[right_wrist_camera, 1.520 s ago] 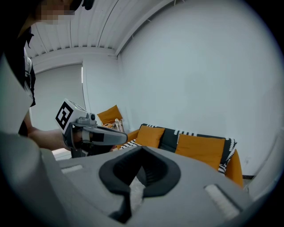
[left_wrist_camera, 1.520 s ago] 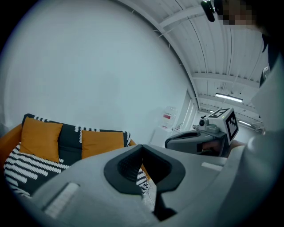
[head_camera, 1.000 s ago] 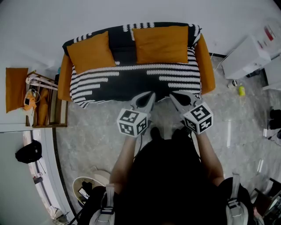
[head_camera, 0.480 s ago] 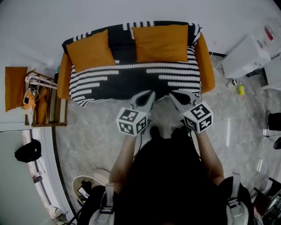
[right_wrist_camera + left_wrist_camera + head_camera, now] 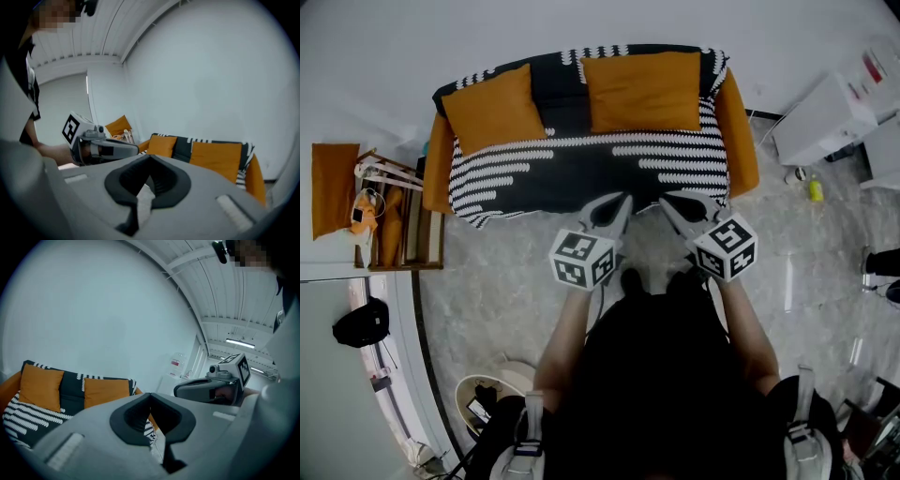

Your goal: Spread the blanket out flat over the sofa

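Observation:
The black-and-white striped blanket point(image 5: 581, 173) lies spread over the seat and backrest of the orange sofa point(image 5: 741, 131). Two orange cushions point(image 5: 494, 110) point(image 5: 642, 92) lean on top of it against the backrest. My left gripper point(image 5: 623, 199) and right gripper point(image 5: 664, 200) hover side by side just in front of the sofa's front edge, pointing at it. Both are shut with nothing between the jaws. In the left gripper view the closed tips point(image 5: 150, 393) sit before the blanket point(image 5: 28, 420). The right gripper view shows closed tips point(image 5: 150, 155) and the sofa's cushions point(image 5: 216, 157) beyond.
A wooden rack point(image 5: 394, 225) with orange items stands left of the sofa. A white unit point(image 5: 825, 117) and a small yellow bottle point(image 5: 815, 192) are on the right. A black bag point(image 5: 361, 323) and a round bin point(image 5: 487, 398) sit at lower left on the marble floor.
The right gripper has edged very slightly toward the sofa. The blanket, the cushions and the left gripper have not moved.

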